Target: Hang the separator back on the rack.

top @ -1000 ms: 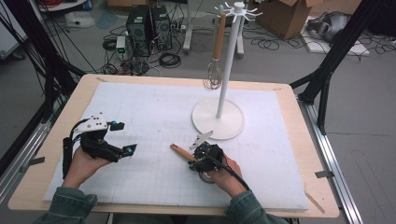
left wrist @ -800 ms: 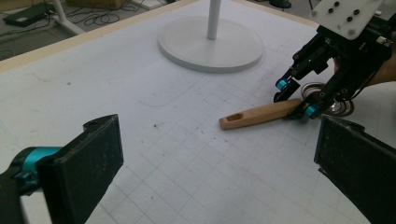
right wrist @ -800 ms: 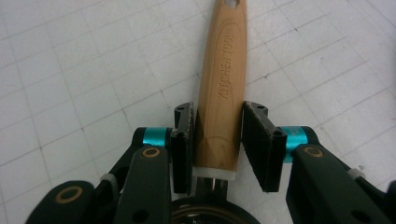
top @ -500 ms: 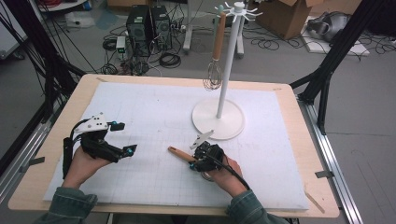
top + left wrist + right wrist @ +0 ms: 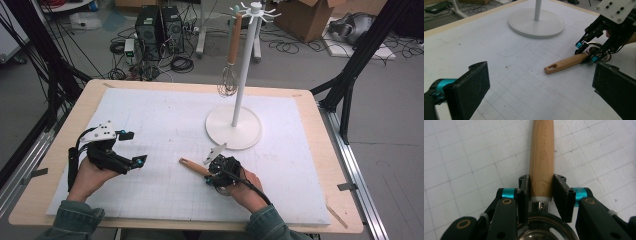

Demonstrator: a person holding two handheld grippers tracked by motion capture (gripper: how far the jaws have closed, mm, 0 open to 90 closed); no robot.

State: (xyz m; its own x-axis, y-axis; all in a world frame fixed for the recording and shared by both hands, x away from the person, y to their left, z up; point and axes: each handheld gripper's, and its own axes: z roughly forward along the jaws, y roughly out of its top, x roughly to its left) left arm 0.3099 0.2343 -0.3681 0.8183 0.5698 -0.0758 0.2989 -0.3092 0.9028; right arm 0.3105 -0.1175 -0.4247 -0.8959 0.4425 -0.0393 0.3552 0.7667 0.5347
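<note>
Wooden-handled strainer (image 5: 192,167) lies flat on the white gridded mat (image 5: 165,120) of the bench (image 5: 320,120), at about five o'clock from the mat's centre in the high view, its handle pointing toward ten o'clock. Right claw (image 5: 540,190) has its jaws clamped on both sides of the handle close to the metal ring, pads pressing the wood. Left claw (image 5: 541,82), at about eight o'clock on the mat, stands with jaws wide apart and nothing between them. White stand (image 5: 234,126) rises at one o'clock from the strainer, a whisk (image 5: 229,75) hanging from its top.
</note>
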